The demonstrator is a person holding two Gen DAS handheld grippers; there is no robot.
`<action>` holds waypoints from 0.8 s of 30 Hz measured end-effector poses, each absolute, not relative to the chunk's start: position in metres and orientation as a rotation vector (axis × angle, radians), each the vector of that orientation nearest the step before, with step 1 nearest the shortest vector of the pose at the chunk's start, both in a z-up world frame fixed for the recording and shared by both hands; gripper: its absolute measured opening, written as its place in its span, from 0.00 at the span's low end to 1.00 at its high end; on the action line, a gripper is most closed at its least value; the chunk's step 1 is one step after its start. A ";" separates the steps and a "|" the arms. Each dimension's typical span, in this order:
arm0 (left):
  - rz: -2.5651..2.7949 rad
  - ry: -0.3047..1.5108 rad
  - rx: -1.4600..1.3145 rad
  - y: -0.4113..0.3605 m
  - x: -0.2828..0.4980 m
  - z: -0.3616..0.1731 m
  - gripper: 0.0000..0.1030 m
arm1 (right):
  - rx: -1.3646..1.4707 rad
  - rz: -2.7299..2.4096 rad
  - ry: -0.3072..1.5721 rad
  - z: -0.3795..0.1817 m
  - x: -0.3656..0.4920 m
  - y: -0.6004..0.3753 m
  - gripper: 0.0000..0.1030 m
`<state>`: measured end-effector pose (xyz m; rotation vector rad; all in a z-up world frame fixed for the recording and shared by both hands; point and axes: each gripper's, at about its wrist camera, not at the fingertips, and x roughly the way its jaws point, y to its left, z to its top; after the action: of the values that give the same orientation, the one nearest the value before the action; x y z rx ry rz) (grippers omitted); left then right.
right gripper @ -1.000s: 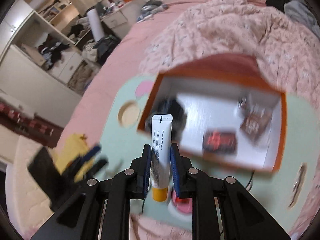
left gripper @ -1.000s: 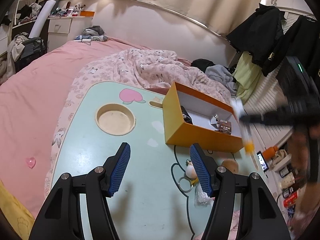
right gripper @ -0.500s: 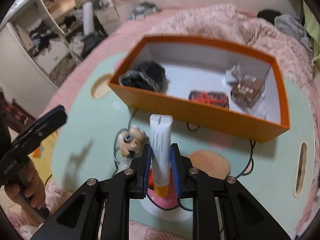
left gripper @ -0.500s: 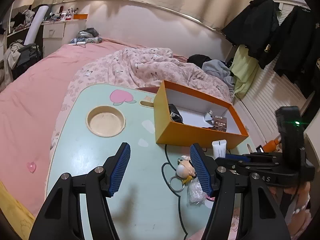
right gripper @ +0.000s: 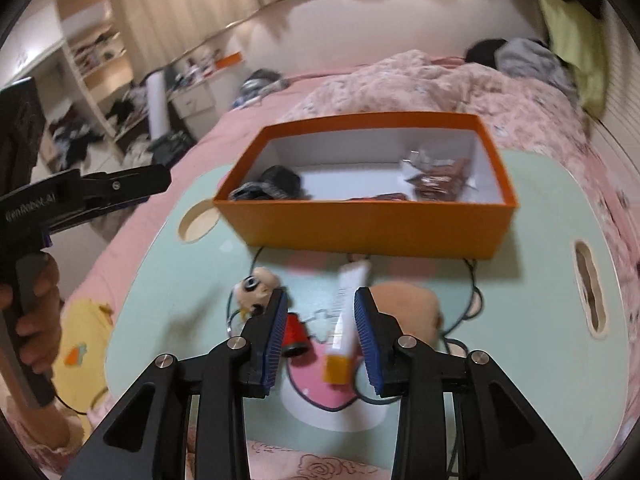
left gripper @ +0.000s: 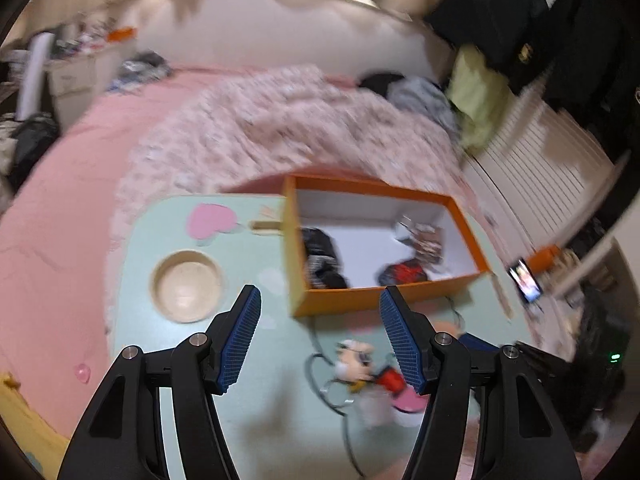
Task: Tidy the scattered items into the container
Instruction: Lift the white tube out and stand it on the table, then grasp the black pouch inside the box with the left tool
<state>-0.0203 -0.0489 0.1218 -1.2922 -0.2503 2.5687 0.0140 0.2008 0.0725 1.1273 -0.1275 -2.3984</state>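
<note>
An orange box with a white inside stands on the mint table and holds several small items; it also shows in the left wrist view. My right gripper is open, low over the table. A white tube with an orange cap lies between its fingers, apart from the pads. A small doll-head keychain and a red item lie just left of it. My left gripper is open and empty above the table, with the keychain below it.
A round cup recess is at the table's left. A slot handle is cut in its right side. A pink bed with a rumpled blanket surrounds the table. A phone lies to the right.
My right gripper has opened and let go of the tube, which now lies on the table. It also dropped lower. The left gripper moved forward toward the box.
</note>
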 end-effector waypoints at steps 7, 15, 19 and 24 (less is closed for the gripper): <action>2.462 -0.019 -1.612 -0.014 -0.079 0.118 0.39 | 1.133 -2.412 -0.248 0.073 0.012 0.226 0.35; 2.385 0.090 -1.827 0.012 -0.115 0.098 0.32 | 1.126 -2.379 -0.272 0.071 0.013 0.229 0.36; 2.364 0.163 -1.959 0.022 -0.134 0.078 0.32 | 1.122 -2.374 -0.281 0.072 0.014 0.231 0.37; 2.289 0.331 -2.072 0.042 -0.145 0.042 0.38 | 1.121 -2.372 -0.282 0.071 0.014 0.231 0.38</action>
<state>-0.1454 0.0420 0.0415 -2.0724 0.3309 2.2891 0.0142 0.2308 0.0711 1.1213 -0.2823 -2.3721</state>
